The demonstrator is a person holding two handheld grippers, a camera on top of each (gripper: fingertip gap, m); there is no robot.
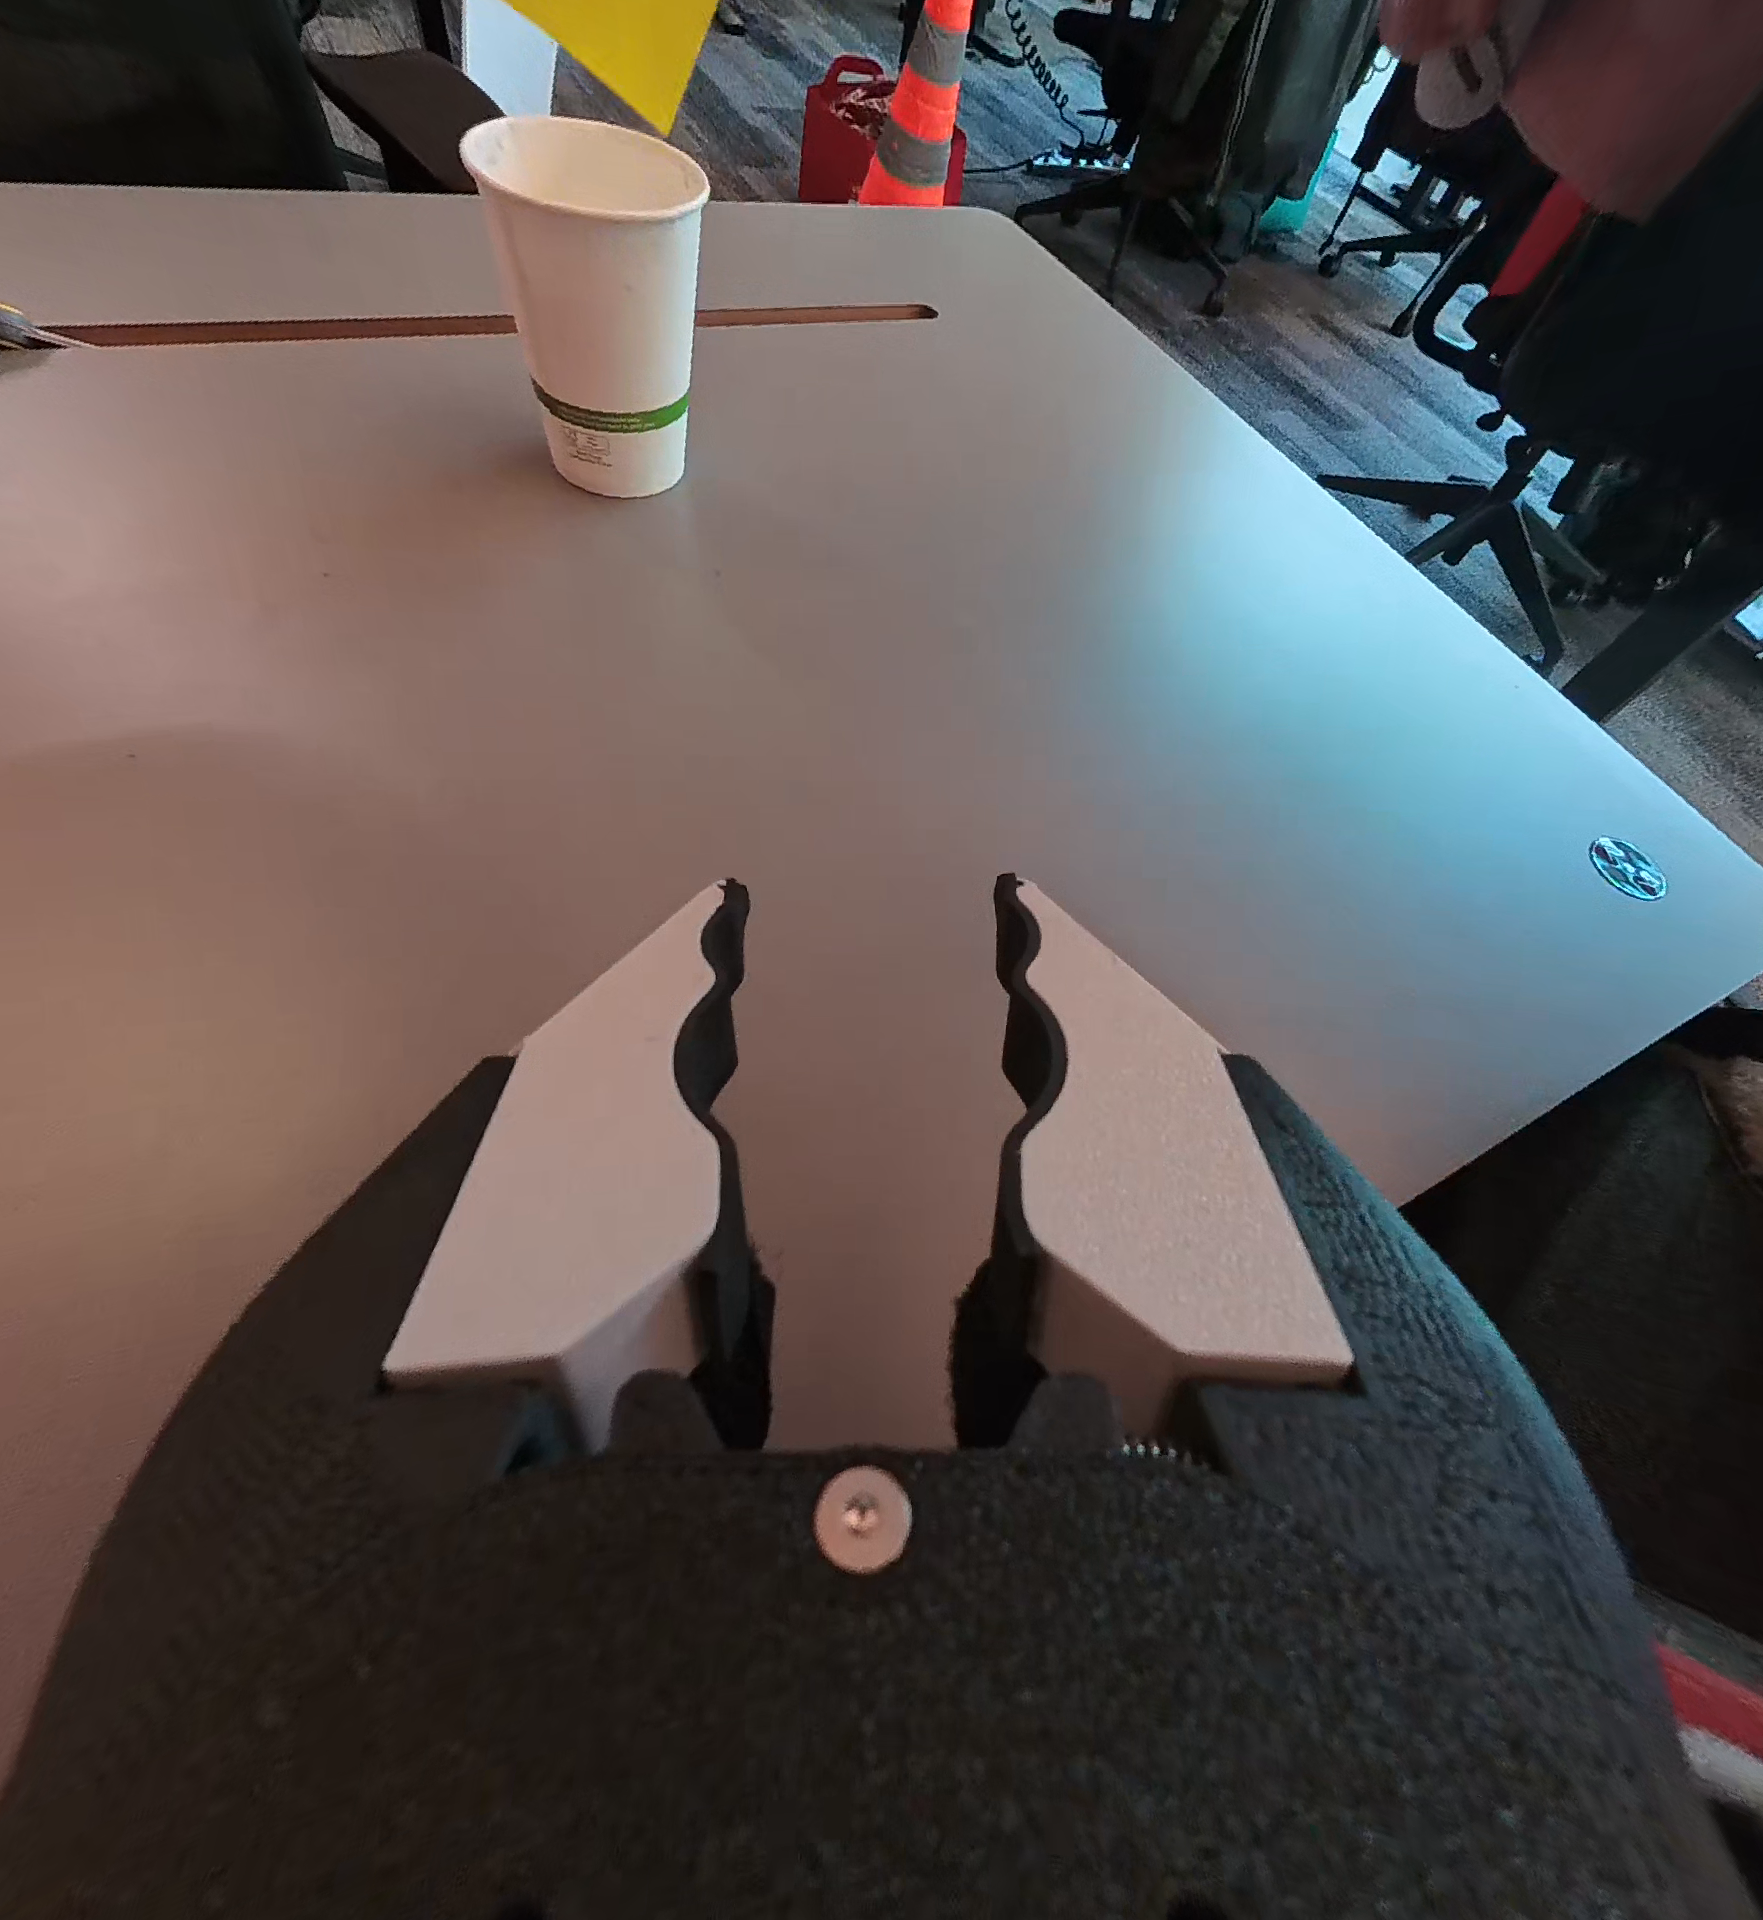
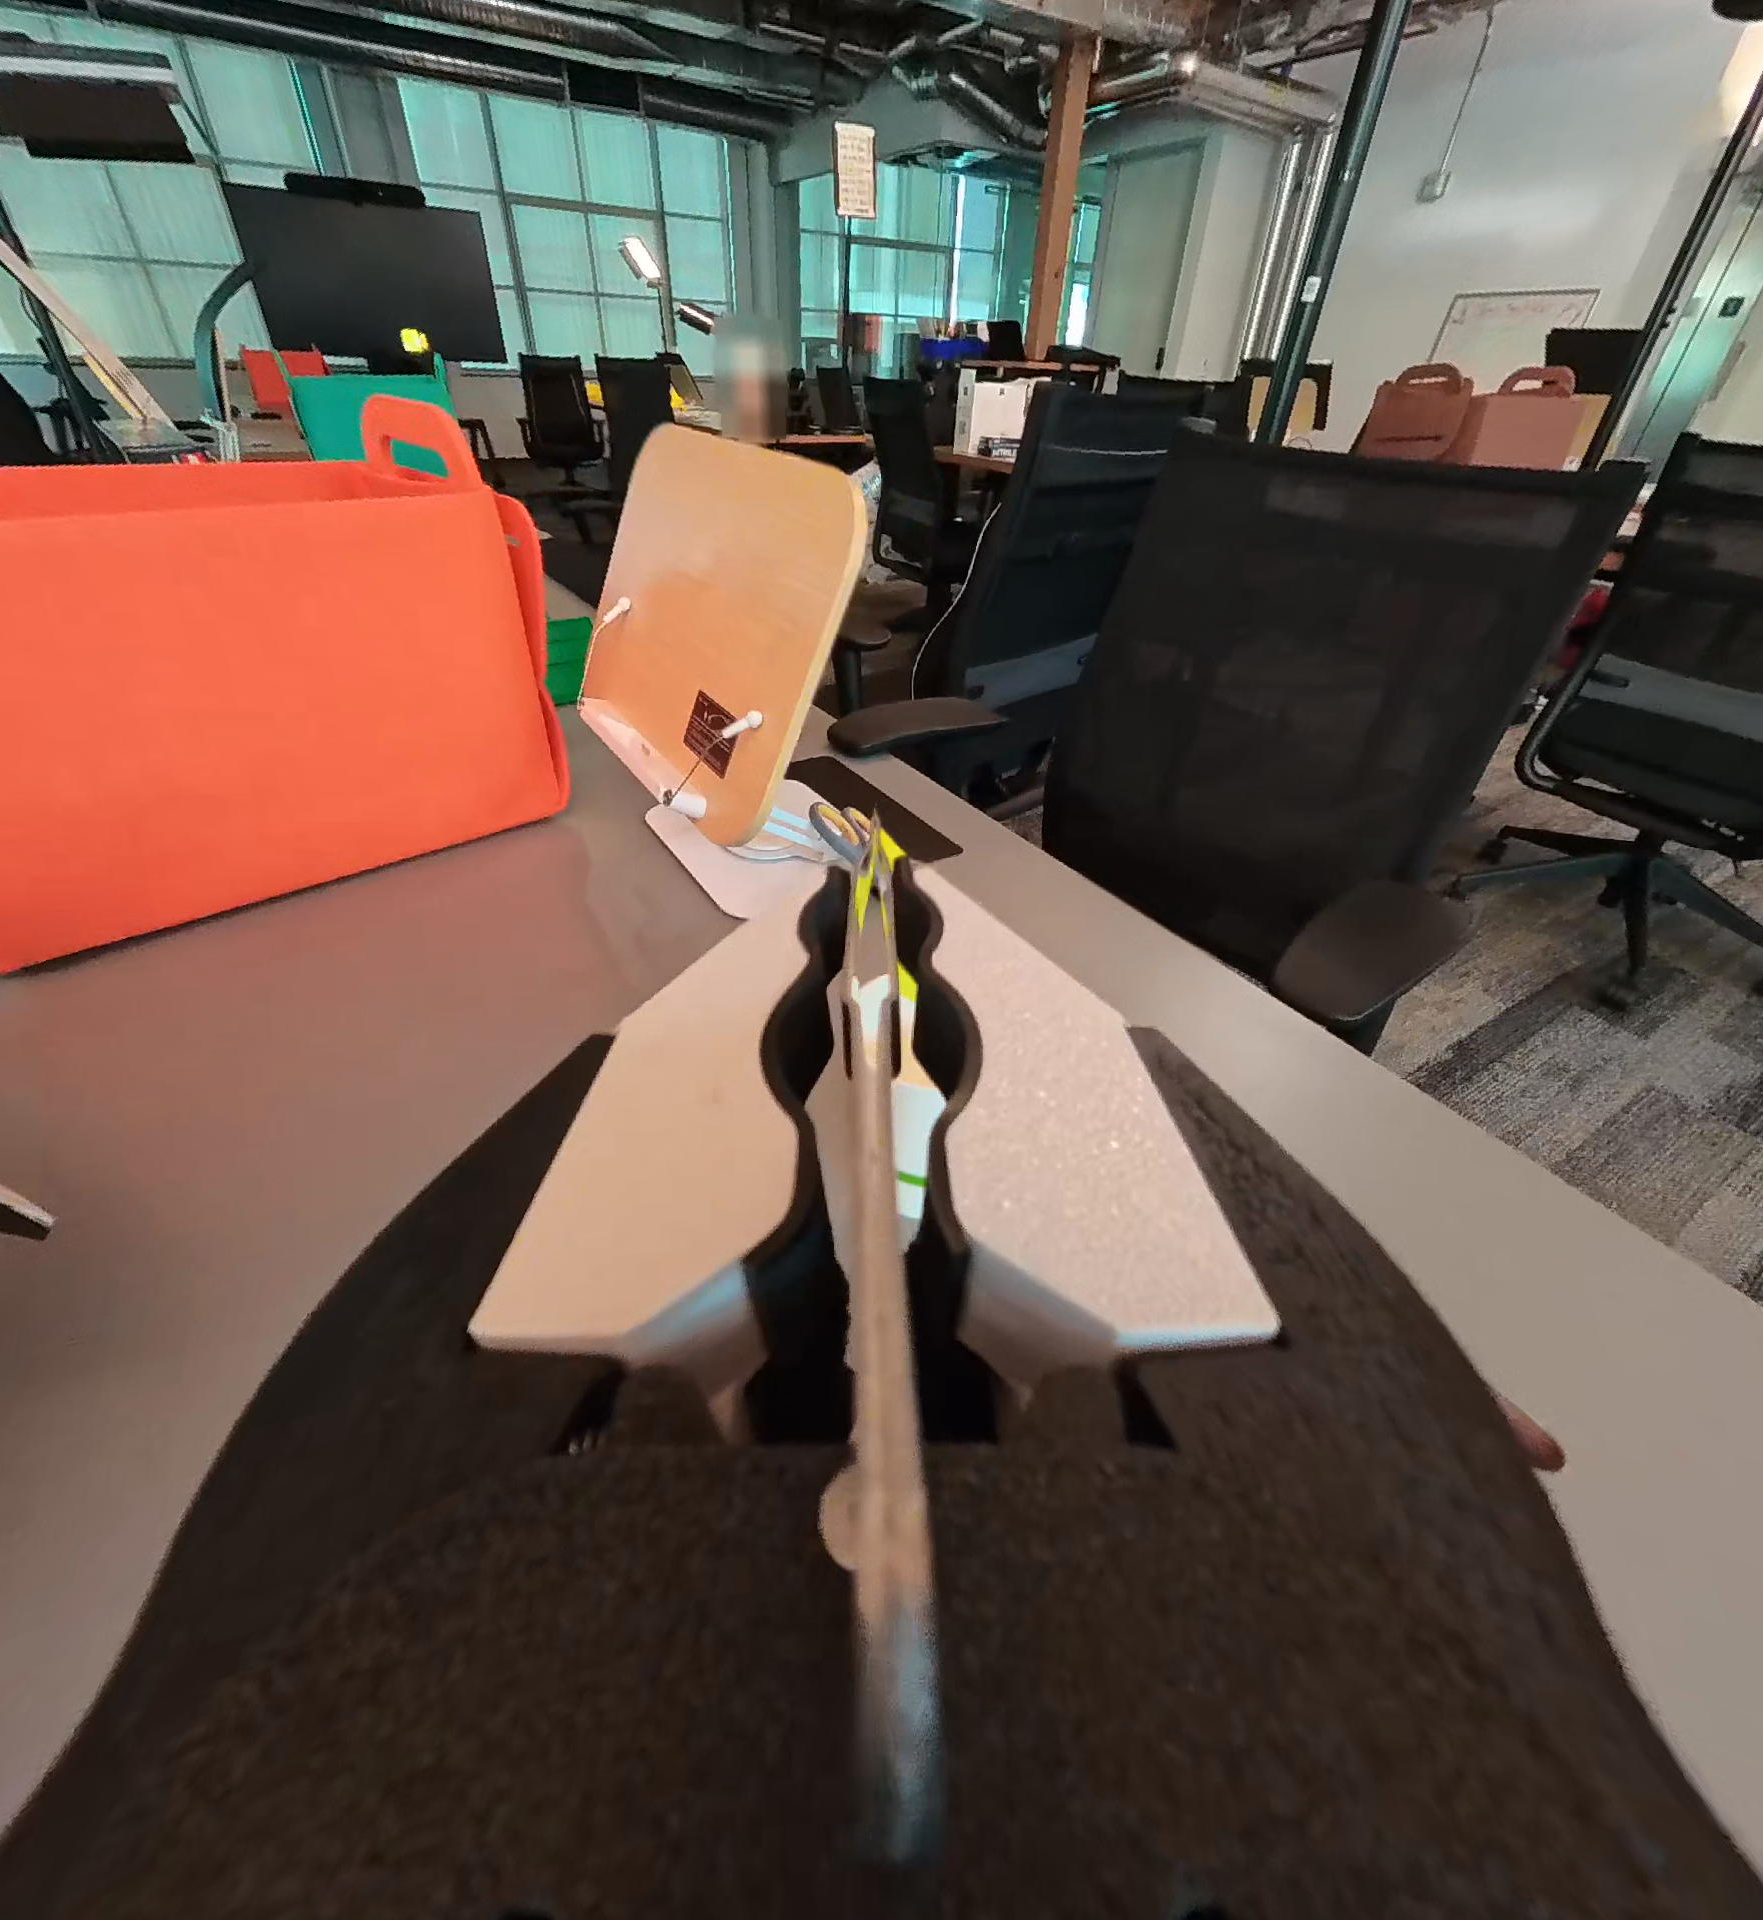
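Left gripper (image 1: pixel 866 888): jaws parted to a moderate gap, nothing between them, only bare tabletop showing through. It hangs over the near part of the grey table (image 1: pixel 1116 665).

Paper cup (image 1: pixel 602 301): white with a green band near its base, upright on the table, well ahead of the left gripper and a little left of its centre line, apart from both fingers. It stands in front of a long slot (image 1: pixel 815 315) cut in the tabletop.

Yellow sheet (image 1: pixel 628 47): flat and bright, in the air above and just behind the cup's rim; what holds it lies beyond the top of the left wrist view.

Round sticker (image 1: pixel 1627 868): near the table's right corner.

Right gripper (image 2: pixel 875 899): jaws drawn in narrow, clamped on a thin metal tool (image 2: pixel 882 1299) that runs lengthwise down the middle of the gap and past the fingertips. At its far end the tool pinches something yellow (image 2: pixel 889 857), seen edge-on. The paper cup (image 2: pixel 913 1143) shows in part below, through the gap between the fingers.

Beyond the right gripper, on the table (image 2: pixel 337 1039):
- orange felt bin (image 2: pixel 233 675), left
- tilted wooden stand (image 2: pixel 731 623) on a white base, just ahead of the fingertips
- black office chairs (image 2: pixel 1324 675) along the right edge
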